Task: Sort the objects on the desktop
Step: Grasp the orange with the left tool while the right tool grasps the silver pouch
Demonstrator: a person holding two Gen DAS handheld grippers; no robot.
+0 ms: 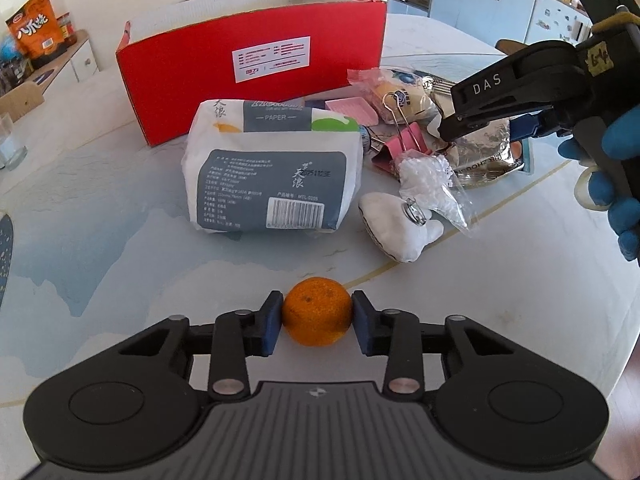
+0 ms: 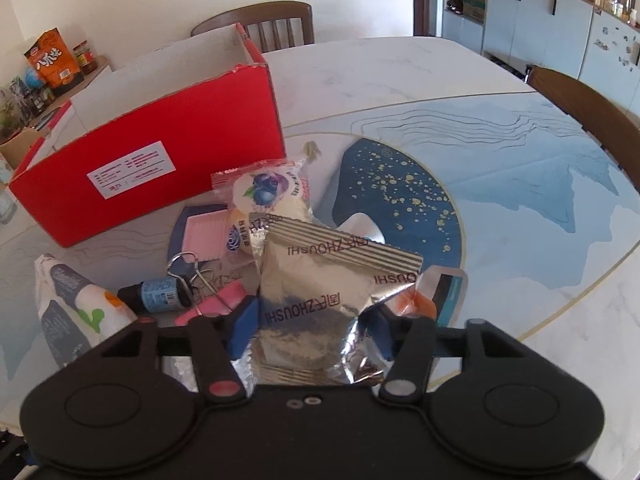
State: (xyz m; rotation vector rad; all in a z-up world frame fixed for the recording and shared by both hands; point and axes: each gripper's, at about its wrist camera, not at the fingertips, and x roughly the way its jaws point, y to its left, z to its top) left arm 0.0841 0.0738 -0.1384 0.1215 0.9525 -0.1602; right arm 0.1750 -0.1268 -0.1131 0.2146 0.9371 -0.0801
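My left gripper [image 1: 317, 322] is shut on a small orange mandarin [image 1: 316, 310] just above the table near its front edge. My right gripper [image 2: 310, 326] is shut on a silver foil snack packet [image 2: 332, 292]; it also shows in the left wrist view [image 1: 480, 152] at the right of the pile. An open red cardboard box [image 1: 248, 76] stands behind the pile, and shows at the left of the right wrist view [image 2: 160, 160]. The pile holds a tissue pack [image 1: 272, 164], a pink binder clip [image 1: 400, 140], a white plush [image 1: 396, 228] and a blueberry snack bag [image 2: 268, 192].
A small dark bottle [image 2: 156, 294] and a pink tray [image 2: 204, 236] lie in the pile. A clear bag of white bits [image 1: 432, 184] rests by the plush. Wooden chairs [image 2: 272, 24] stand behind the round table [image 2: 520, 184]. A glass [image 1: 10, 144] stands at the far left.
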